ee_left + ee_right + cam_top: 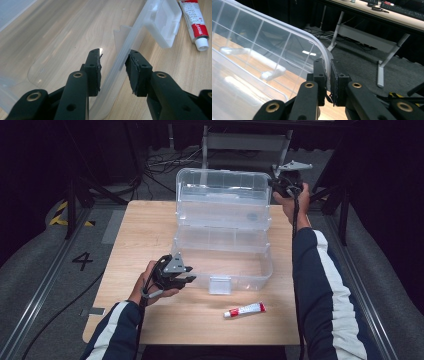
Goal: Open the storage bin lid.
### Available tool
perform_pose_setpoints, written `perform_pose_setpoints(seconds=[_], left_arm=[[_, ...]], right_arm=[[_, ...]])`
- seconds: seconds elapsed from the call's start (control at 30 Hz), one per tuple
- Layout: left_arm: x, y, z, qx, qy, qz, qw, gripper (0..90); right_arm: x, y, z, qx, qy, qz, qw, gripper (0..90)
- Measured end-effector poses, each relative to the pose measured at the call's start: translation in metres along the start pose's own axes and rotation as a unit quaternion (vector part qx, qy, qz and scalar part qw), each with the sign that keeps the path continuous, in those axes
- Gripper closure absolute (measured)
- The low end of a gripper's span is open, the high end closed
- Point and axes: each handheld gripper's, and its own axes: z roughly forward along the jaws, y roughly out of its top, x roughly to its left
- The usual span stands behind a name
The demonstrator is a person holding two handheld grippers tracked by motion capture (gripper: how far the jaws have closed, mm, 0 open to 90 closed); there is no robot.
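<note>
While our right gripper [281,184] clamps the raised lid [287,47] of the clear plastic storage box [222,255] at 1 o'clock, our left gripper [113,65] sits w/ jaws apart, straddling its front wall at 7.

Lab or studio: black curtains [385,195], floor rails [45,285], loose cables [160,165], desk [387,15].

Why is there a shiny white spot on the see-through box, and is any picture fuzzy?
In the left gripper view, a lamp glints off the clear box wall by the left gripper. In the right gripper view, a white gleam sits on the lid, which the right gripper pinches; the background is soft. The high view is dark around the lit table.
</note>
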Motion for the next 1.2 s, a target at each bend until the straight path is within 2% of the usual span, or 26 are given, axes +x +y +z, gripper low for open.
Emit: perform_pose_setpoints(seconds=[0.1,0.43,0.63,0.83,1.2], left_arm=[[0.0,0.0,0.0,-0.001,0.0,-0.001,1.0,64.8],[-0.001,-0.001,0.0,-0.006,0.004,0.004,1.0,64.5],[0.0,-0.001,0.0,-0.005,0.004,0.005,1.0,64.4],[0.0,-0.001,0.001,-0.007,0.003,0.008,0.9999,64.7],[-0.002,-0.002,0.001,-0.009,0.007,0.006,0.9999,63.9]], right_arm=[[-0.002,-0.001,0.005,0.002,0.003,0.011,0.9999,84.1],[-0.006,-0.003,0.022,0.023,0.004,0.017,0.9996,83.9],[-0.011,-0.005,0.029,0.027,0.019,0.029,0.999,83.5],[-0.014,-0.009,0.035,0.032,0.024,0.035,0.9986,83.3],[-0.012,-0.006,0.045,0.06,0.013,0.012,0.998,82.9]])
